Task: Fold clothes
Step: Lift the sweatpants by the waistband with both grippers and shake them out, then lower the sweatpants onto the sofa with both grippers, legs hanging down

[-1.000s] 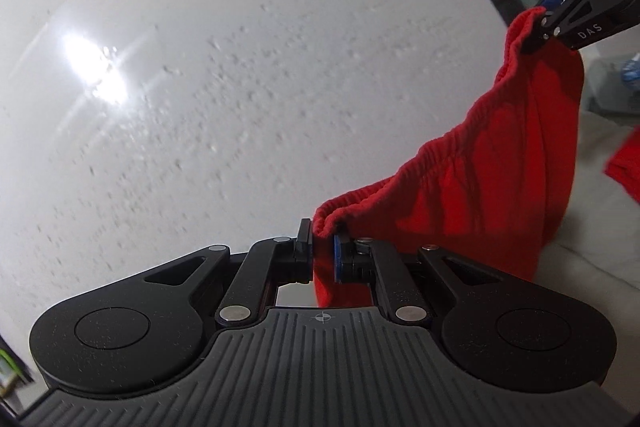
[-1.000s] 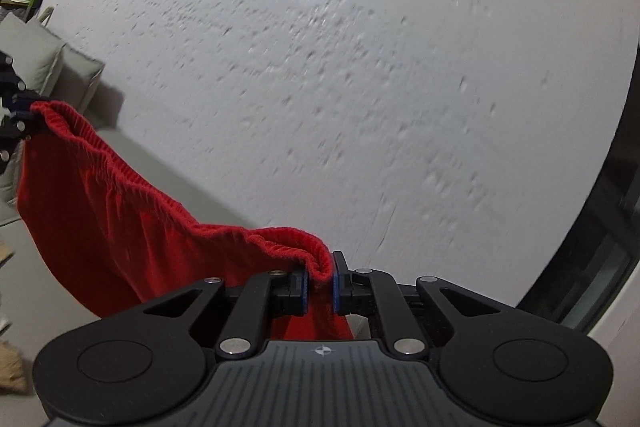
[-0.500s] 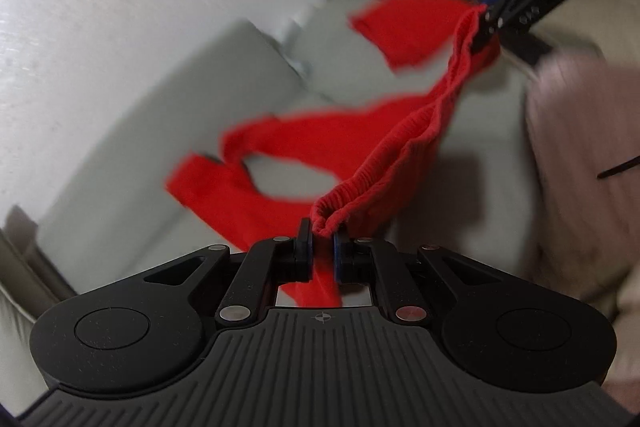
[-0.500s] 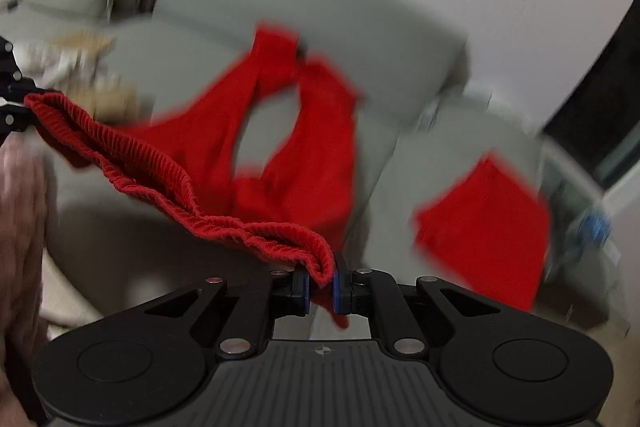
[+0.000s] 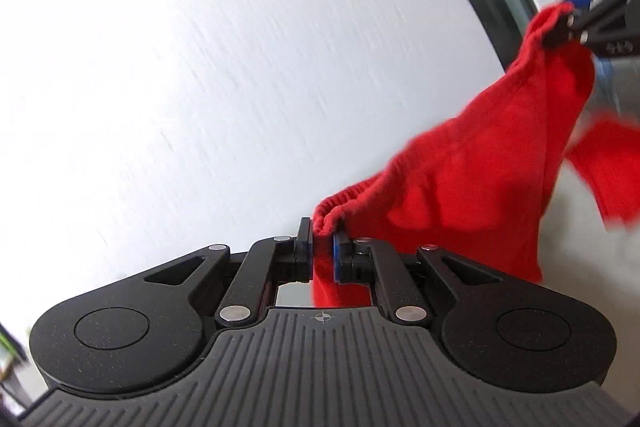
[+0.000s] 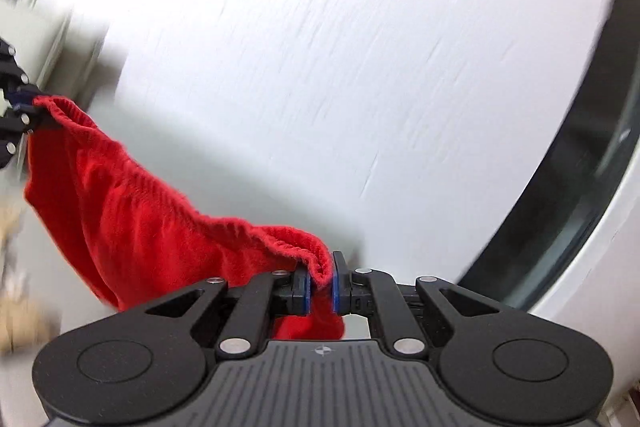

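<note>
Gripping the ribbed waistband of the red garment (image 5: pixel 460 187), your left gripper (image 5: pixel 322 251) had its fingers nearly together on the fabric. Your right gripper (image 6: pixel 321 285) pinched the same waistband at its other end. The cloth hung slack in the air between them, before a white wall (image 5: pixel 240 67); another red piece (image 5: pixel 612 167) showed blurred at the right.

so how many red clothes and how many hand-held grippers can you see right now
red clothes: 2, the held red garment and a second red piece lying behind it
hand-held grippers: 2, the left hand-held gripper and the right hand-held gripper
total: 4
</note>
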Motion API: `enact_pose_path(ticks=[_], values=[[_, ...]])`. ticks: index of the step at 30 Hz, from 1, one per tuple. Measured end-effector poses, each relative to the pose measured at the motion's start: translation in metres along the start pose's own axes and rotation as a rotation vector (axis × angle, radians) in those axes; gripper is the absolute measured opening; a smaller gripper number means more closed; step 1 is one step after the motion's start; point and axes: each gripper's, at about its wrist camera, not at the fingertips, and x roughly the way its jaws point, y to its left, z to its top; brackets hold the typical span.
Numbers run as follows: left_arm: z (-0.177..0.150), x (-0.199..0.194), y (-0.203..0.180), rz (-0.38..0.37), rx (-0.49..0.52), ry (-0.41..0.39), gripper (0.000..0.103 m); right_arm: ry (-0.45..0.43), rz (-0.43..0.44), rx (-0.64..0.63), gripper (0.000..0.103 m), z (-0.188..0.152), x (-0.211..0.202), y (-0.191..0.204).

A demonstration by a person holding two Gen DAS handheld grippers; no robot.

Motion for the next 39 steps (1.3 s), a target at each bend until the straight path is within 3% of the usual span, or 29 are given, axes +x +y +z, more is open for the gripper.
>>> enact_pose_path(ticks=[2,4,6,8,10,13,16,18,20,23,26,30,33,39], values=[[-0.01,-0.009,-0.011,-0.051,0.053,-0.012,0.009,-0.012,0.02,-0.011,0.008,-0.011,-0.01,0.002],[-0.045,-0.012,-0.044,-0.143,0.111,0.037,0.009,0.071,0.072,-0.055,0.008,-0.062,-0.012,0.024],[-0.109,-0.009,-0.099,-0.28,0.147,0.17,0.009,0.208,0.137,-0.099,0.008,-0.122,-0.007,0.05],[-0.163,-0.008,-0.146,-0.381,0.17,0.298,0.008,0.386,0.203,-0.143,0.008,-0.197,-0.005,0.085],[-0.217,-0.015,-0.195,-0.461,0.207,0.414,0.009,0.513,0.278,-0.141,0.007,-0.252,-0.009,0.11],[-0.264,-0.03,-0.239,-0.536,0.112,0.534,0.008,0.606,0.33,-0.116,0.008,-0.296,-0.024,0.135],[-0.267,-0.047,-0.259,-0.505,0.206,0.511,0.008,0.646,0.329,-0.104,0.008,-0.313,-0.035,0.151],[-0.258,-0.053,-0.255,-0.495,0.196,0.474,0.008,0.641,0.314,-0.098,0.008,-0.312,-0.045,0.15],[-0.251,-0.051,-0.241,-0.487,0.09,0.471,0.008,0.614,0.291,-0.082,0.008,-0.311,-0.059,0.137],[-0.245,-0.079,-0.217,-0.484,-0.078,0.467,0.008,0.581,0.282,0.026,0.008,-0.299,-0.075,0.115],[-0.232,-0.107,-0.195,-0.515,-0.134,0.527,0.008,0.601,0.321,0.029,0.008,-0.305,-0.092,0.112],[-0.248,-0.122,-0.203,-0.544,-0.053,0.635,0.008,0.692,0.406,-0.042,0.008,-0.325,-0.093,0.133],[-0.243,-0.129,-0.208,-0.532,-0.011,0.628,0.008,0.7,0.421,-0.095,0.008,-0.326,-0.098,0.14],[-0.237,-0.139,-0.215,-0.592,0.042,0.64,0.008,0.708,0.443,-0.134,0.008,-0.32,-0.112,0.131]])
